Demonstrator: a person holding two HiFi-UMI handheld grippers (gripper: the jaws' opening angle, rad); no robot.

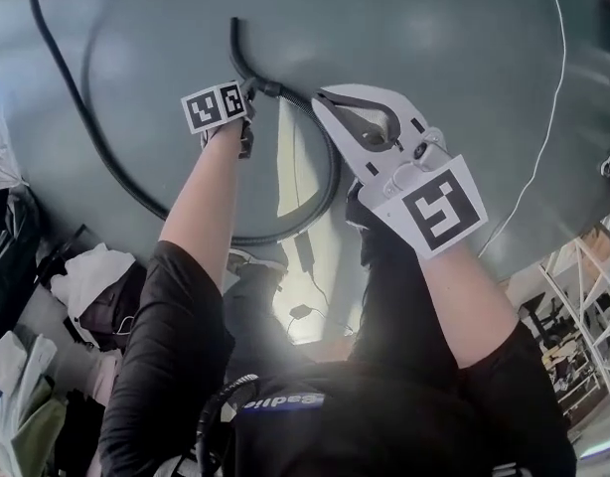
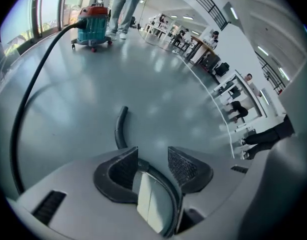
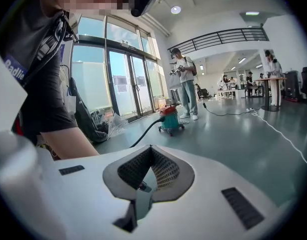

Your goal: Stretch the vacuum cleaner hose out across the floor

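The left tool point(image 2: 152, 154) stands wide, its jaws straddling the vacuum cleaner hose point(image 2: 163, 184) without pressing on it. The hose sits hard against the left jaw and well clear of the right one. Its free curved end point(image 2: 121, 126) lies on the floor point(image 2: 158, 84) just ahead of the tool's tips. The rest runs back under the tool, then loops round on the tool's left and reaches the vacuum cleaner point(image 2: 93, 26) far ahead.

The likeliest fault is an off-centre grip. If the jaws close as they stand, the right pad would push the ribbed hose sideways and it could pop out below the tips or be caught only at the pad edge. A pull would then strip it free.

The right tool point(image 3: 151, 149) is closed with nothing between its jaws and is held above the floor, pointing at the vacuum cleaner. It cannot steady anything, so the whole pull would fall on the left tool.

The loop is a second risk: drawn out too quickly, it may kink or twist instead of straightening. Once taut, it could drag the wheeled cleaner toward the person point(image 2: 123, 4) standing just behind it.
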